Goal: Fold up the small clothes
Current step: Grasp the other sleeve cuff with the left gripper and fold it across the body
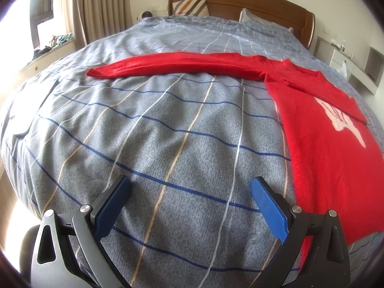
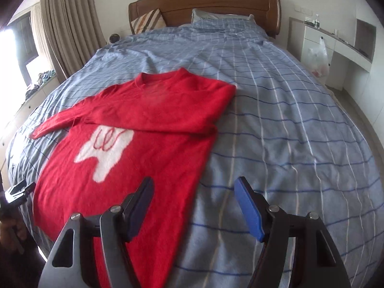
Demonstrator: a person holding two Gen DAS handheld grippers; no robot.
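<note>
Where garment lay: red sweater sat flat on the bed, centre-left of right wrist frame, one sleeve already crossed over the chest.
Outstretched sleeve: long sleeve ran toward upper left of left wrist frame, cuff well apart from both tools.
Left gripper: jaws spread, empty, above bare bedding.
Right gripper: jaws spread, empty, over the hem edge.
Step judged: fold that sleeve inward.
Tip: pinch near cuff, lift little, lay straight across chest.
</note>
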